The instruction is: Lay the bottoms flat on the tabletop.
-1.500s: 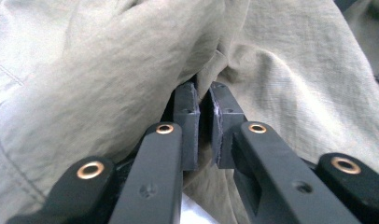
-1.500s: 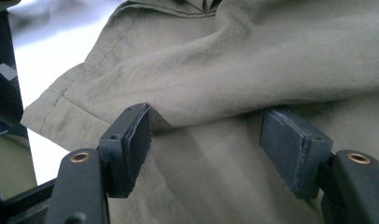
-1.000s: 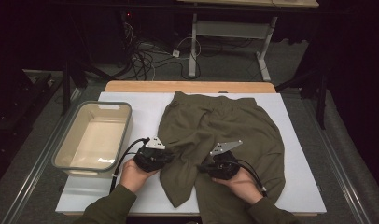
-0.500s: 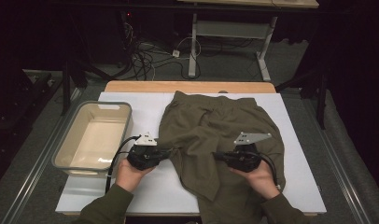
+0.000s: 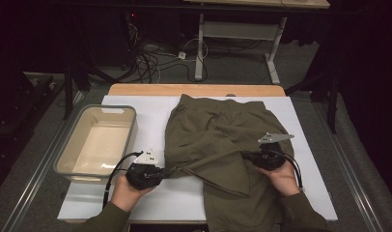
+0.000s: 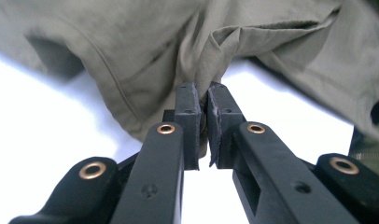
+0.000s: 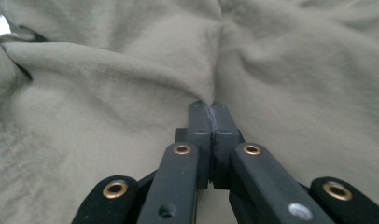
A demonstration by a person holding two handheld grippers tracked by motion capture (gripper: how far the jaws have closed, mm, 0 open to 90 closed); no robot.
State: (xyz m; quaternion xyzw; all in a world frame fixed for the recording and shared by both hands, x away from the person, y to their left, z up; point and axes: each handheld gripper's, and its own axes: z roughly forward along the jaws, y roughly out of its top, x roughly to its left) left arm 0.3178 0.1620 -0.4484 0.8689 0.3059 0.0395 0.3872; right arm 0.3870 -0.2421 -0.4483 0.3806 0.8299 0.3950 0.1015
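left claw (image 5: 166,172), right claw (image 5: 245,155), pinching olive garment (image 5: 218,135)

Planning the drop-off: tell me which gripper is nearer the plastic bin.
Left. The left gripper sits just off the plastic bin's near right corner; the right gripper is across the olive garment, farther away.

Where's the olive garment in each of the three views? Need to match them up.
High view: the olive garment lies spread over the white table top, centre to right, right of the plastic bin.
Left gripper view: across the top, a bunched fold pinched in the left gripper.
Right gripper view: all around, a ridge pinched in the right gripper.
Shared landmark: the taut fold between the two grippers.
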